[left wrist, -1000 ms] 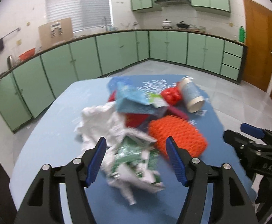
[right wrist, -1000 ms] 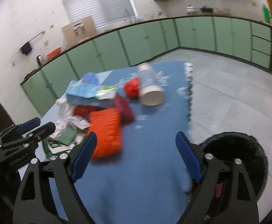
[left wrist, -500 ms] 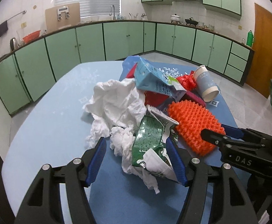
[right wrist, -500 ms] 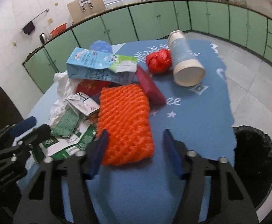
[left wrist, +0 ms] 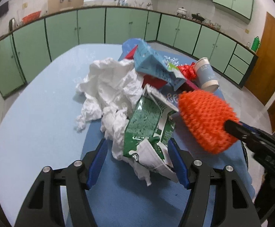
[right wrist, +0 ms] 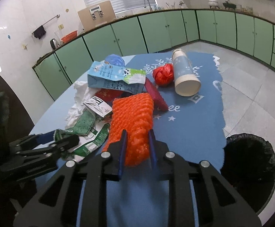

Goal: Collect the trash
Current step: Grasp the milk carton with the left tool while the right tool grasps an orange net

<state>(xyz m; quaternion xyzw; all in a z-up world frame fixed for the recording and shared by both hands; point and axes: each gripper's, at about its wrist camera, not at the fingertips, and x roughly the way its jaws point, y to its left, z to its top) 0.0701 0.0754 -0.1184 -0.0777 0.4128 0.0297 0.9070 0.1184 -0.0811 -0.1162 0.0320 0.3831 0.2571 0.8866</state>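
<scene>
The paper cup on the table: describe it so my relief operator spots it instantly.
On the dark blue mat, find the trash pile's far right edge, beyond the orange foam net. The paper cup lies on its side beside a red mesh ball, open mouth facing the camera: the only pale blue cylinder there.

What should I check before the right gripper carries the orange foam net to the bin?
1. Right gripper fingers closed on the orange foam net: ok.
2. Grip depth: only the near end is pinched; cannot tell if it holds.
3. Net free of the green carton: cannot tell, they look close.
4. Black bin open, on the floor to the right of the table: ok.
5. Left gripper open around the green carton, out of the path: ok.
</scene>
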